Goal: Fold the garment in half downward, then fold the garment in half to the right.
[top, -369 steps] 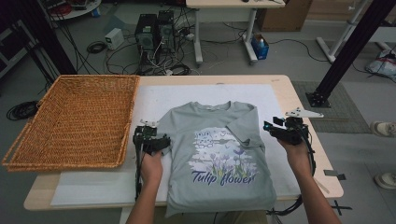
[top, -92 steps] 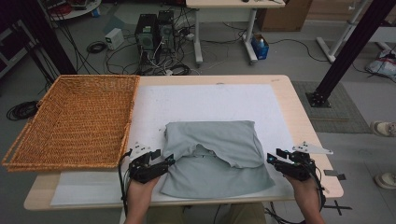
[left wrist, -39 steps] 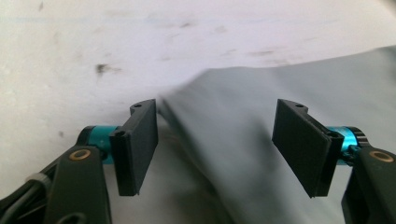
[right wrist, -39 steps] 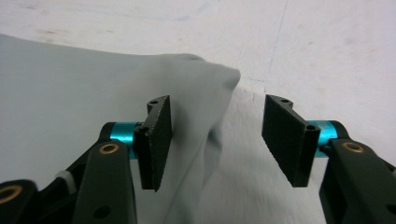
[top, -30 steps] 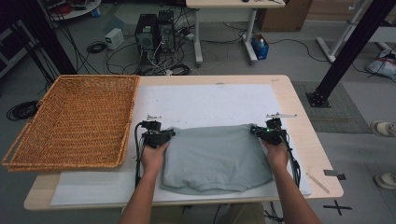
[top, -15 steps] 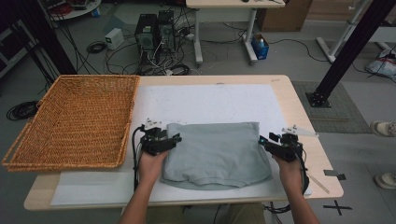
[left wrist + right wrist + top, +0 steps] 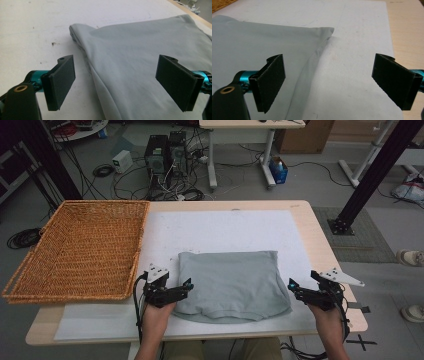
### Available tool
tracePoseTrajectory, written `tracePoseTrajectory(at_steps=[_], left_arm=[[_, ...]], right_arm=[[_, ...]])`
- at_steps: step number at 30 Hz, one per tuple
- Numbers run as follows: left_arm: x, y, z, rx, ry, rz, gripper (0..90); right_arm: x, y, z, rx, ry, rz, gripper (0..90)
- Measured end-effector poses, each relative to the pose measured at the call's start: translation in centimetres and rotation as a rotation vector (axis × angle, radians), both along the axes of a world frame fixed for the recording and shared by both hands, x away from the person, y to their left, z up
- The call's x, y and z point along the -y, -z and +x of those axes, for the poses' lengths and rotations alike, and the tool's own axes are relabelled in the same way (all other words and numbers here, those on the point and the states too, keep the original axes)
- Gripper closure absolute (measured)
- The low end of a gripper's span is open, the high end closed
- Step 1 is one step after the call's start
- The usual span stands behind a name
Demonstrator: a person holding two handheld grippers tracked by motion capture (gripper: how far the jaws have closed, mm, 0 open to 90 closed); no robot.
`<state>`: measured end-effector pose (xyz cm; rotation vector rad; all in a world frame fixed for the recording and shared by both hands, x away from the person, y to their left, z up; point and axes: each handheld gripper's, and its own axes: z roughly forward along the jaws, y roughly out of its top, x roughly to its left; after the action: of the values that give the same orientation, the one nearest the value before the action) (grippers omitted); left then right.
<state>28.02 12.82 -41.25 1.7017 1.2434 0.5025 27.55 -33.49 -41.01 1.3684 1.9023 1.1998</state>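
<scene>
Both claws stand spread with nothing pinched between their jaws, which have just been opening. Left claw [image 7: 186,285] sits at the near left edge of the folded grey shirt [image 7: 232,282], its tips right at the cloth in the high view; in the left gripper view [image 7: 116,82] the shirt's left fold runs up between the two black pads [image 7: 62,77], which hang clear of the fabric. Right claw [image 7: 294,287] hovers just beside the shirt's right edge, over the white mat [image 7: 225,227]; in the right gripper view [image 7: 328,82] the shirt's [image 7: 262,45] edge and far corner lie under the left pad, while the other pad stands over bare mat near the wooden desk [image 7: 407,32]. That shirt lies folded into a rough rectangle on the mat, toward the near side of the desk [image 7: 320,245], with its open hem facing the person. A woven wicker basket [image 7: 75,250] rests on the desk's left end, apart from the shirt.
</scene>
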Motion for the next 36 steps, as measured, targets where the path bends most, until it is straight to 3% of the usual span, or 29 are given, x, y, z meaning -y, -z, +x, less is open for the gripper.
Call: tracePoseTrajectory(at_steps=[6, 15, 22, 25, 33, 36], left_arm=[[-0.2, -0.8, -0.6, 0.004, -0.007, 0.012, 16.0], [-0.4, -0.9, -1.7, -0.010, -0.020, 0.023, 16.1], [-0.4, -0.6, -2.6, -0.023, -0.053, 0.034, 16.0], [-0.2, -0.2, -3.0, -0.046, -0.063, 0.048, 16.0], [0.7, 1.7, -4.4, -0.105, -0.085, 0.103, 16.8], [0.9, 2.4, -5.0, -0.111, -0.081, 0.121, 24.2]], right_arm=[[0.2, -0.7, -0.1, 0.016, 0.009, -0.006, 11.5], [0.4, -0.9, 0.0, 0.003, -0.003, -0.006, 11.5], [-0.3, -1.9, 0.6, 0.021, -0.029, -0.007, 11.5], [-0.7, -2.3, 0.8, 0.019, -0.041, 0.005, 11.5], [-3.4, -2.5, 1.6, 0.019, -0.114, -0.026, 11.6], [-4.2, -2.5, 1.9, 0.018, -0.138, -0.037, 11.5]])
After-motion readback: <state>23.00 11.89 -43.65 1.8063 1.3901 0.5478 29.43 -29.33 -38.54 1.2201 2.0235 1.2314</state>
